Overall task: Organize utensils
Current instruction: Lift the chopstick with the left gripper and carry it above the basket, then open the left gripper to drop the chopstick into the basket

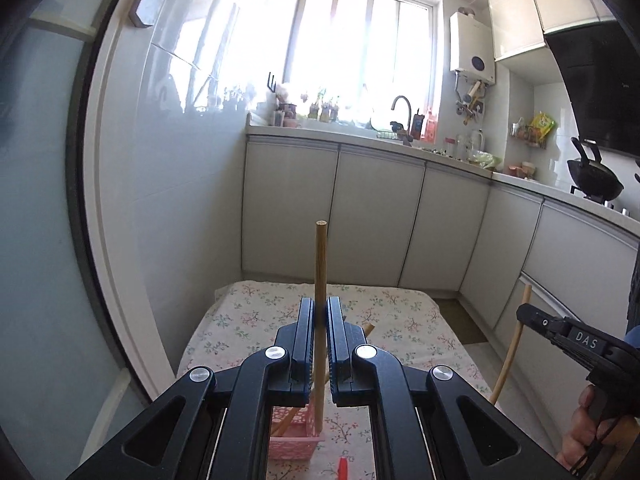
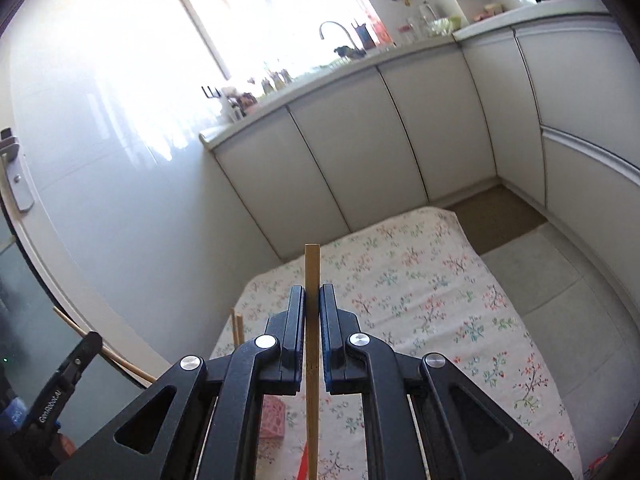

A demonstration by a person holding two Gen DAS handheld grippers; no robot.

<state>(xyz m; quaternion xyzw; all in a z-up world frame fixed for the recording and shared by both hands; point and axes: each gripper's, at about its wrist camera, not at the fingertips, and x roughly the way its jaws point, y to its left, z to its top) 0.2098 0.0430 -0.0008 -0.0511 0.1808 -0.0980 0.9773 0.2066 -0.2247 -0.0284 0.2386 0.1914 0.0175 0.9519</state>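
My left gripper (image 1: 320, 307) is shut on a round wooden chopstick (image 1: 320, 264) held upright, its lower end over a pink basket (image 1: 294, 438) that holds other chopsticks. My right gripper (image 2: 312, 294) is shut on a square-ended bamboo chopstick (image 2: 312, 268), also upright above the table. The right gripper (image 1: 532, 314) shows at the right of the left wrist view with its chopstick (image 1: 510, 350). The left gripper (image 2: 86, 346) shows at the lower left of the right wrist view with its chopstick (image 2: 100, 348). The pink basket (image 2: 273, 418) lies under the right gripper's left side.
The table has a floral cloth (image 2: 440, 312). A red item (image 1: 343, 468) lies on it near the basket. White cabinets (image 1: 380, 212) and a counter with a sink stand beyond. A glass door (image 1: 44, 220) is on the left.
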